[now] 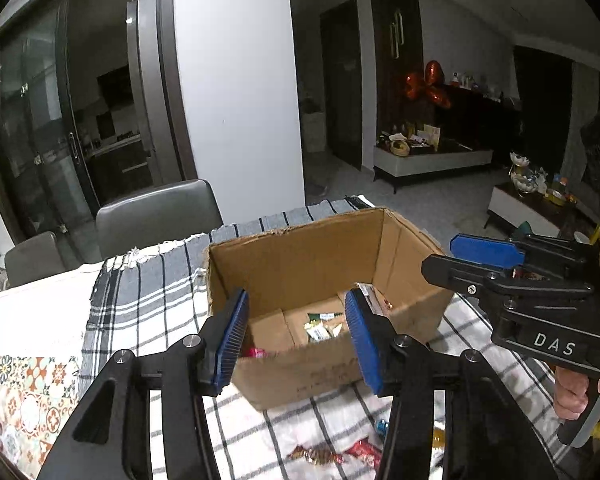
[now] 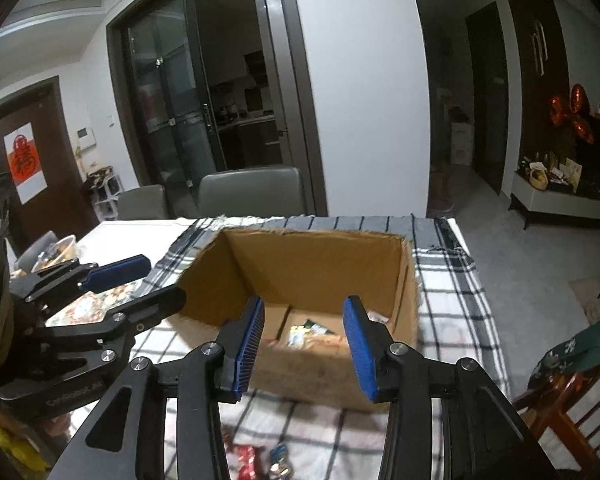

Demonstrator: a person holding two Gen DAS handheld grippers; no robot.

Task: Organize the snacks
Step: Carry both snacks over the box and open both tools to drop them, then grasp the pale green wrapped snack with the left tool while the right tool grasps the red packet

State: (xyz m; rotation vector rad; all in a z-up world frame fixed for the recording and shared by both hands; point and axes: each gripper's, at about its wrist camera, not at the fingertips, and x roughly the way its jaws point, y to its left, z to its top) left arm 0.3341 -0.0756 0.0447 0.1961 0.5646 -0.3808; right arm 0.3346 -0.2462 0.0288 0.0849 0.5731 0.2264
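Both tongs, left (image 1: 294,338) and right (image 2: 304,344), hang open and empty over the cardboard box (image 1: 300,252). Snacks (image 1: 324,454) sit loose on the near table (checked cloth); I'd dip low, pinch one wrapper.

Grey chairs (image 2: 252,192), white wall (image 2: 360,80), seemingly a dim kitchen behind glass doors (image 2: 168,100).

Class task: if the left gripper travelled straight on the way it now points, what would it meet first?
Probably the cardboard box: the left gripper, open and empty, points down into it, toward the snacks inside. Depth is uncertain.
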